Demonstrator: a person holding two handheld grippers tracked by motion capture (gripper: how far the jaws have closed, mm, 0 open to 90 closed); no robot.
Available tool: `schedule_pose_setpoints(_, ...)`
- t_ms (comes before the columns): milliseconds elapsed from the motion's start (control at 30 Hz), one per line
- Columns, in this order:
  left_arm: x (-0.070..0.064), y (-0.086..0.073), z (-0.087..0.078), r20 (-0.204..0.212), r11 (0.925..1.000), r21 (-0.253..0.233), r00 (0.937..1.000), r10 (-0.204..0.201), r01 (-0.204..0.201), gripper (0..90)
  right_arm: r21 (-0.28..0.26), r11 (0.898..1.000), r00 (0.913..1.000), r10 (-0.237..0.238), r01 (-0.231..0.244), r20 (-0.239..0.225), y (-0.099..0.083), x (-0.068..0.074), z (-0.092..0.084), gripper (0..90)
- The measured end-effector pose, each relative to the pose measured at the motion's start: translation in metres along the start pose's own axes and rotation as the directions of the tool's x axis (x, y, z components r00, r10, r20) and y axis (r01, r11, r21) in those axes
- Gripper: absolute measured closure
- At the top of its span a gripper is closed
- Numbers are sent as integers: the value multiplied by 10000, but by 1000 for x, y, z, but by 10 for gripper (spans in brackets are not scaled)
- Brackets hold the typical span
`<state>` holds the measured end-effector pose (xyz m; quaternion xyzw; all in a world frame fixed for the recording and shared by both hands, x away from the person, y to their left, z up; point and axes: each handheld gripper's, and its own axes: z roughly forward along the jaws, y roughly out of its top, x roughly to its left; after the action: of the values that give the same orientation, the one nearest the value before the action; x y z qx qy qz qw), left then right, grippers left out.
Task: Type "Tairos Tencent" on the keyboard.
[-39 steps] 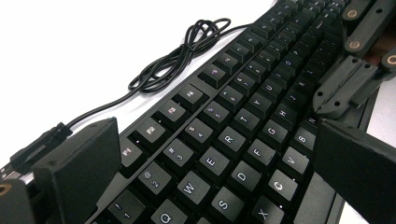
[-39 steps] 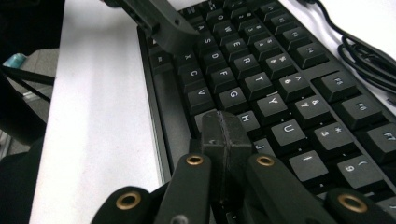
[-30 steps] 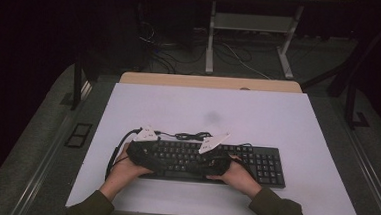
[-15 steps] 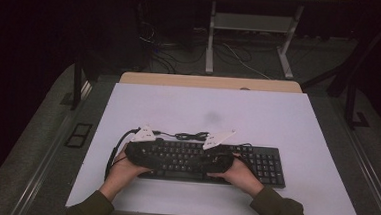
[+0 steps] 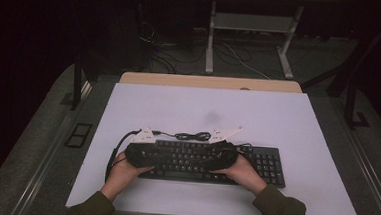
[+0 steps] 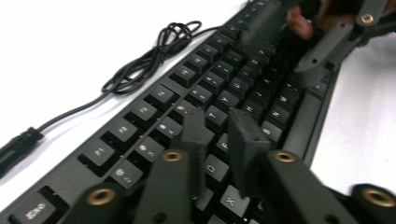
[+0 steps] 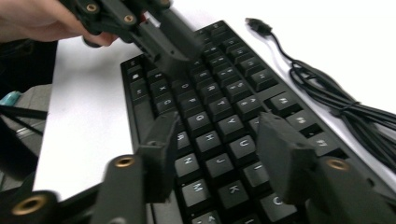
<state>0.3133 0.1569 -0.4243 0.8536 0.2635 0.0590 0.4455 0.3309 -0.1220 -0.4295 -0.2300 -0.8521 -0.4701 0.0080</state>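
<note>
Keyboard [image 5: 203, 161] work is the step in hand, and by my reading it is key pressing with the tips of both tongs, so the main care is to bring one tip down on one key at a time. The left tongs [image 6: 223, 135] have just been closing and now stand narrow, a slim gap between the tips and nothing caught in it, hovering over the letter keys at the board's left half; that narrow set suits pressing, since both tips act almost as one point. The right tongs [image 7: 219, 140] have just been opening and stand fairly wide with only keys beneath the gap, gripping nothing; I would draw them in before pressing, or a tip may catch a neighbouring key. Come down straight and lightly, because the board lies loose on the table [image 5: 287, 123] and could slide under a slanting push. Keep both tongs away from the cable [image 5: 192, 135], coiled just behind the board's far edge with its plug end lying free. The board itself is black, full-size with a number block at its right end, pale legends on low square keys, lying flat and square near the person's edge of the white table.
</note>
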Motion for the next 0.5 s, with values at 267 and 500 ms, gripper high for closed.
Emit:
schedule_pose_setpoints(267, -3, -1, 3, 572, 9993, 366, 9983, 81, -102, 895, -252, 9996, 9994, 120, -112, 309, 0, -5, -3, 346)
schedule_pose_setpoints(500, -5, -3, 6, 796, 9977, 640, 9967, 151, -203, 895, -253, 9996, 9992, 149, -140, 361, -1, -6, -3, 336)
